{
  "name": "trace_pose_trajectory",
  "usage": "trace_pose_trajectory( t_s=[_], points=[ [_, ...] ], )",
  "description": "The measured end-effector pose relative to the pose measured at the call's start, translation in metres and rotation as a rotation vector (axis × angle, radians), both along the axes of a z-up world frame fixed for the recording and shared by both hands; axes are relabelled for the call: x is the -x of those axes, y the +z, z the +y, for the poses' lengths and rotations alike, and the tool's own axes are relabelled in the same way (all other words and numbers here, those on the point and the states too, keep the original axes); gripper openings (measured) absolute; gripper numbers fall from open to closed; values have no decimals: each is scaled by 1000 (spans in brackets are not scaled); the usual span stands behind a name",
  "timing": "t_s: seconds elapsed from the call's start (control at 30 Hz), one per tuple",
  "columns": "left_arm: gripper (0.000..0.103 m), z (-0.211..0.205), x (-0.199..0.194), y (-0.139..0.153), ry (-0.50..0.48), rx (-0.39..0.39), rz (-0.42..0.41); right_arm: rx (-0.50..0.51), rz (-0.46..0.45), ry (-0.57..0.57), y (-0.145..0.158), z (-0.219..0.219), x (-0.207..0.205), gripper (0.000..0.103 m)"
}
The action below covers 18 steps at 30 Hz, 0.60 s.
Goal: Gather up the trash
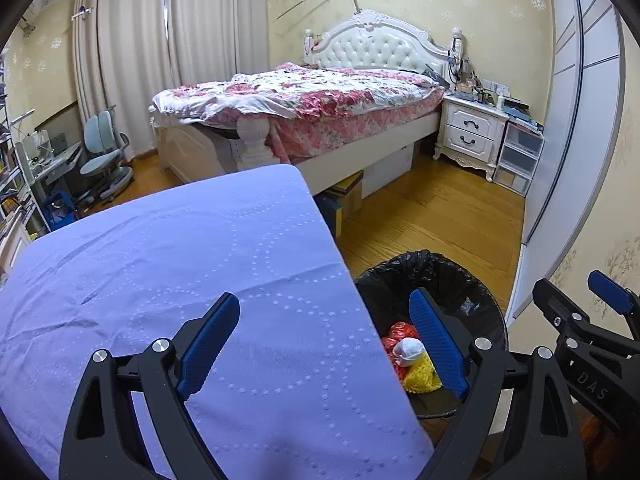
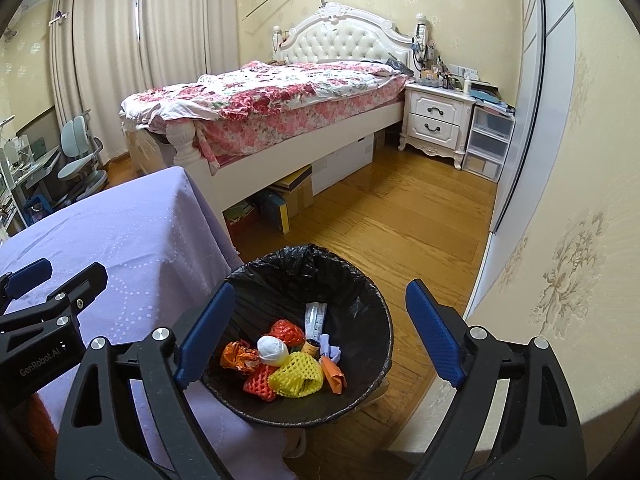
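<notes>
A bin lined with a black bag (image 2: 360, 292) stands on the floor beside a table under a lilac cloth (image 2: 120, 240). In the bin lie a yellow foam net (image 2: 296, 376), a red foam net (image 2: 260, 384), a white ball (image 2: 272, 350), a crumpled orange wrapper (image 2: 238, 356) and several other scraps. My right gripper (image 2: 320, 288) hovers over the bin, open and empty. My left gripper (image 1: 324, 300) is open and empty too, over the cloth's right edge (image 1: 180, 260) with the bin (image 1: 440, 268) partly behind its right finger. No trash shows on the cloth.
A bed with a floral cover (image 2: 272, 100) stands beyond, with boxes (image 2: 292, 196) under it. A white nightstand (image 2: 436, 120) and clear plastic drawers (image 2: 490, 140) are at the back right. A papered wall (image 2: 560, 240) runs close on the right. A desk chair (image 1: 104, 152) sits far left.
</notes>
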<state>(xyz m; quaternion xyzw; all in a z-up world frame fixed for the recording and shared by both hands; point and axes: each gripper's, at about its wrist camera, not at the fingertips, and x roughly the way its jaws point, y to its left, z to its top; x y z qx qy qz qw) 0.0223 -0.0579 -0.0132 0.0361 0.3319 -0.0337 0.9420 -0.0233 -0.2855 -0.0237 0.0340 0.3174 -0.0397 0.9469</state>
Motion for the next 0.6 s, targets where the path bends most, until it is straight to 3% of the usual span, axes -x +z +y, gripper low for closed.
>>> trace_pose_trajectory(
  t_s=[0.6],
  points=[
    [87,37,58,24,53,-2,-105,16,-86,59,33,33,49,90]
  ],
)
